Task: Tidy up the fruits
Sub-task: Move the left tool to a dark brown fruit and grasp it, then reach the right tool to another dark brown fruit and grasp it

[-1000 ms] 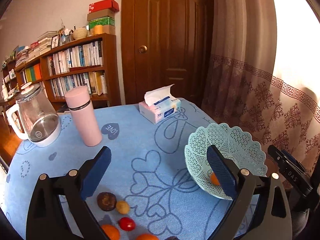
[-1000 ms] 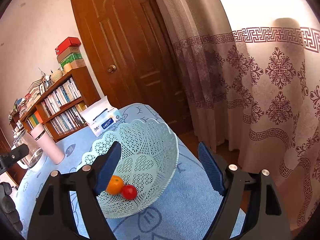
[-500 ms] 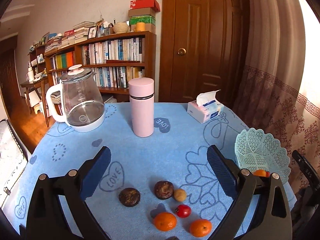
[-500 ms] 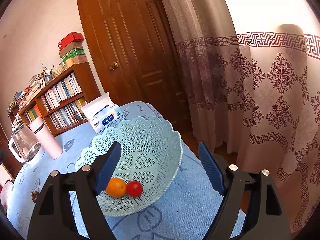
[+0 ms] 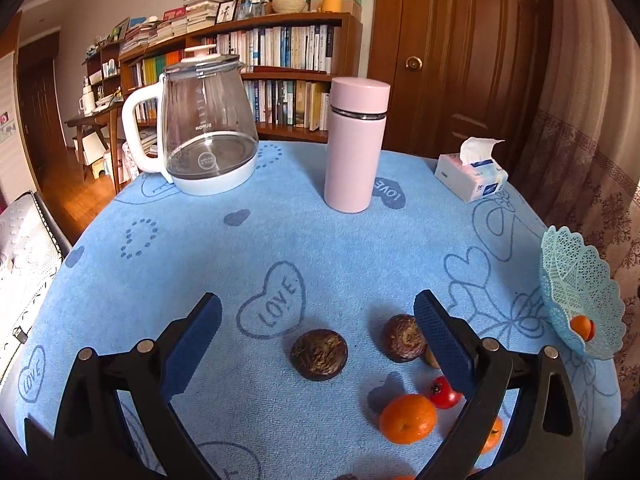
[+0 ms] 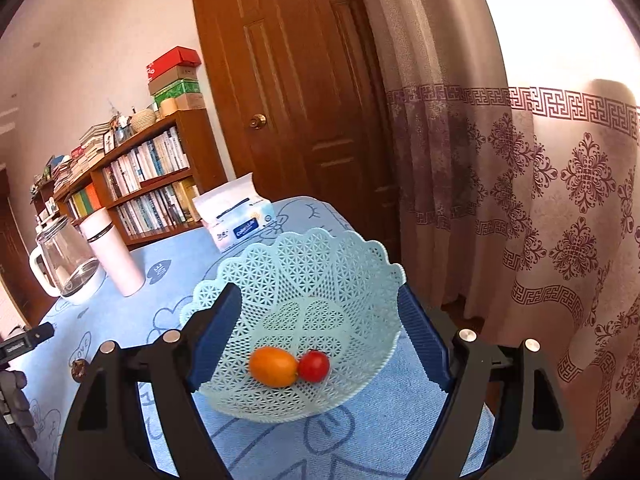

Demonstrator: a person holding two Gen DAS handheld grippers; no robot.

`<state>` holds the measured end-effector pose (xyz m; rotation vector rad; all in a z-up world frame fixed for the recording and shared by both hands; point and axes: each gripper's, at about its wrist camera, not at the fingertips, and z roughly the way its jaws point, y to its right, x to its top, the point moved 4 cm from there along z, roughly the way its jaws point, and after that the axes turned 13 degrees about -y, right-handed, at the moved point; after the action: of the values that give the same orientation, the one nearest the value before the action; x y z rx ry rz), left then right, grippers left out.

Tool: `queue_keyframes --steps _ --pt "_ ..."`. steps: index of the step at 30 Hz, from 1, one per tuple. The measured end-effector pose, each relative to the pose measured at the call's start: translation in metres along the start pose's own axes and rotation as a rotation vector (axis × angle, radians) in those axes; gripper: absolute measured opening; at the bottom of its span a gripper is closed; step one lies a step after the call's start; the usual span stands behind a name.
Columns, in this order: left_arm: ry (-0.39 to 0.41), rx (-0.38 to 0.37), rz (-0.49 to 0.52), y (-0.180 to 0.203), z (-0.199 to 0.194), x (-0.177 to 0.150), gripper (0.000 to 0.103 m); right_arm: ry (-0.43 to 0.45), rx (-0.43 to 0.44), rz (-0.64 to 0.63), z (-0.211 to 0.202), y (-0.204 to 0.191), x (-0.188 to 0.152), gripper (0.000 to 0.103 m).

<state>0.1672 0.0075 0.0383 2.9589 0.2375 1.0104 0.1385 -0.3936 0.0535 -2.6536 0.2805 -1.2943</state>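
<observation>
My left gripper (image 5: 318, 340) is open and empty above loose fruit on the blue cloth: two dark brown fruits (image 5: 319, 354) (image 5: 403, 337), a small red tomato (image 5: 443, 391) and an orange (image 5: 407, 419); another orange (image 5: 493, 436) is half hidden behind the right finger. My right gripper (image 6: 320, 338) is open and empty, with its fingers on either side of the pale blue lattice basket (image 6: 316, 280). The basket holds an orange fruit (image 6: 274, 366) and a red tomato (image 6: 314, 365). The basket also shows at the right edge of the left wrist view (image 5: 580, 292).
A glass kettle (image 5: 206, 124), a pink flask (image 5: 356, 144) and a tissue pack (image 5: 472, 174) stand at the back of the round table (image 5: 200, 248). A bookshelf (image 5: 280, 48), a door and a curtain stand behind. The basket sits near the table's right edge.
The left wrist view has swung left and down, from the basket toward the loose fruit, and come closer to it. My right gripper has barely moved and stays open around the basket.
</observation>
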Motion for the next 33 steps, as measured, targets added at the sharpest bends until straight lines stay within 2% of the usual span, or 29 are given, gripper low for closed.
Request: queue_keyframes --steps 2,7,14,17,22,28,33 --pt "-0.029 0.011 -0.012 -0.005 0.013 -0.003 0.096 -0.011 0.033 -0.029 -0.003 -0.012 -0.001 0.088" --pt "-0.090 0.006 -0.010 -0.009 0.036 -0.010 0.094 -0.053 0.103 -0.102 -0.004 -0.044 -0.008 0.088" --pt "-0.177 -0.024 0.004 -0.008 0.062 -0.018 0.082 -0.107 0.164 -0.156 0.000 -0.074 -0.018 0.088" --pt "-0.210 -0.029 0.006 -0.009 0.070 -0.021 0.070 -0.123 0.174 -0.175 0.003 -0.082 -0.021 0.088" --pt "-0.208 -0.028 0.005 -0.009 0.069 -0.022 0.062 -0.153 0.198 -0.191 0.007 -0.091 -0.026 0.088" --pt "-0.194 -0.041 0.048 -0.002 0.065 -0.027 0.044 -0.186 0.216 -0.231 0.014 -0.106 -0.032 0.088" --pt "-0.182 -0.063 0.035 -0.004 0.061 -0.029 0.044 -0.224 0.239 -0.267 0.021 -0.125 -0.037 0.088"
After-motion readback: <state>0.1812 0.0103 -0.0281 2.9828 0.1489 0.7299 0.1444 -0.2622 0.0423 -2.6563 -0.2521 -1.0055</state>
